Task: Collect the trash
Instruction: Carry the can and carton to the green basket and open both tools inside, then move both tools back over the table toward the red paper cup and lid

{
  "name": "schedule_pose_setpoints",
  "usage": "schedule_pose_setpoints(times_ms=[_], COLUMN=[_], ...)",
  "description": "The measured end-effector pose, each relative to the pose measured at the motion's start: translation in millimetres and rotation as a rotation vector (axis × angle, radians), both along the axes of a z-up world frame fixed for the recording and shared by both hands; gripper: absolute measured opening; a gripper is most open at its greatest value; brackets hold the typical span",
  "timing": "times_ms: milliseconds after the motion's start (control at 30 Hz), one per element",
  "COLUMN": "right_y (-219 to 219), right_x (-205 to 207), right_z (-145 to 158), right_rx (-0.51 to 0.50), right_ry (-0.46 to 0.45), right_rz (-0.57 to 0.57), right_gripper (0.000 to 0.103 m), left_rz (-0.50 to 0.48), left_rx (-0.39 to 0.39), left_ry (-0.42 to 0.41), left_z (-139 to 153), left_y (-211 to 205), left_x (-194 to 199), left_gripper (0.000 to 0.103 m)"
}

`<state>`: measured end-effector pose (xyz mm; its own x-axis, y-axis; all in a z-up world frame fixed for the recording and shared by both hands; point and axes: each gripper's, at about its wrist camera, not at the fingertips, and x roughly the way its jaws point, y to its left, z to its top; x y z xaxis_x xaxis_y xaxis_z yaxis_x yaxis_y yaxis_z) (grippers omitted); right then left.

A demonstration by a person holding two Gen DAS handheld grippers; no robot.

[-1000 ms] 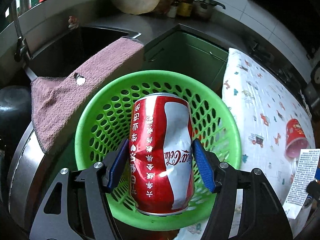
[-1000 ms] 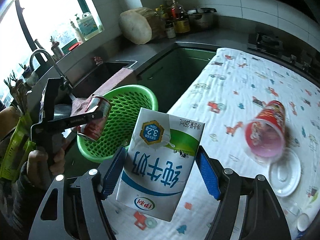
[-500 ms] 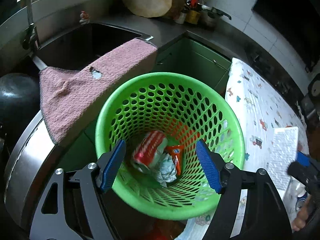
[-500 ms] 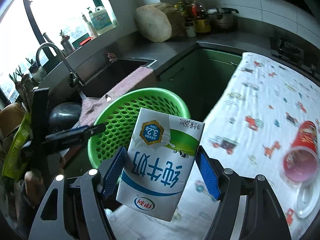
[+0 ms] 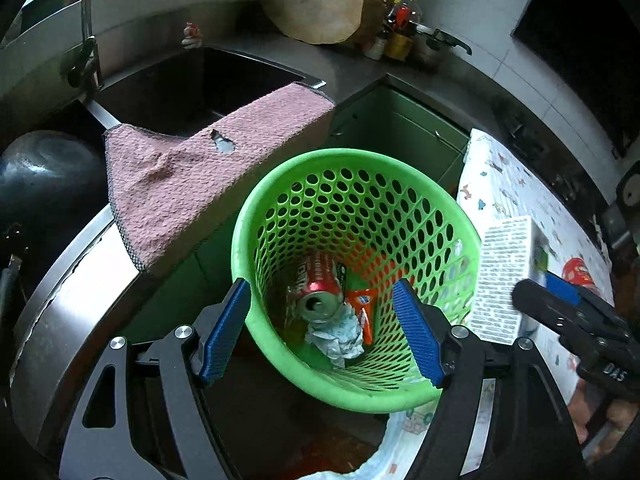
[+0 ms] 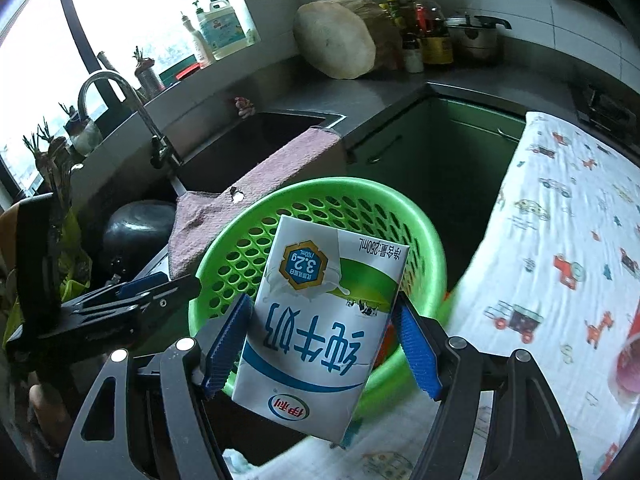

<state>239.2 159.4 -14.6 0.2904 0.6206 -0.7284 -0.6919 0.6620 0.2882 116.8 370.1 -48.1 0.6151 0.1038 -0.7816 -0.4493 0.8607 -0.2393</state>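
Two grippers over one bin. Right gripper [image 6: 322, 344] is clamped on the milk carton [image 6: 320, 328], blue pads pressing both narrow sides, carton upside down and tilted, filling lower centre of the right wrist view. Carton hangs just at the near rim of the green basket [image 6: 424, 216], not yet over the opening's middle by my read. Left gripper [image 5: 320, 328] is spread wide with nothing between the pads, hovering above the basket [image 5: 360, 158] at frame centre; inside lie a red can [image 5: 318, 292], crumpled paper [image 5: 336, 338] and an orange wrapper [image 5: 362, 312].

To do it well: carry the carton further in over the opening until its whole body clears the rim, then let go; a release too near the rim risks it tipping out toward the patterned cloth [image 6: 560, 264] on the worktop at right. Left gripper should move off, sits close to the drop path.
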Motion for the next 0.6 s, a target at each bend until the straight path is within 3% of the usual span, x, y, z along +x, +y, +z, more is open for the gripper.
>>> schedule_pose_setpoints(times_ms=[100,200,600], right_y=[4,4,-43], right_x=[1,0,-3], right_z=[-4,-5,11], right_rx=[0.01,0.024,0.024], right_ry=[0.009,0.015,-0.023], right_rz=[0.005,0.011,-0.029], right_gripper=[0.071,0.081,0.081], left_rz=[0.001,0.001,-0.031], left_rx=[0.001,-0.004,0.013], left_ry=[-0.003,-0.002,-0.015], left_z=[1,0,11], left_y=[1,1,-20], left_x=[-2,-3,3], left_gripper=[0.073,0.073,0.073])
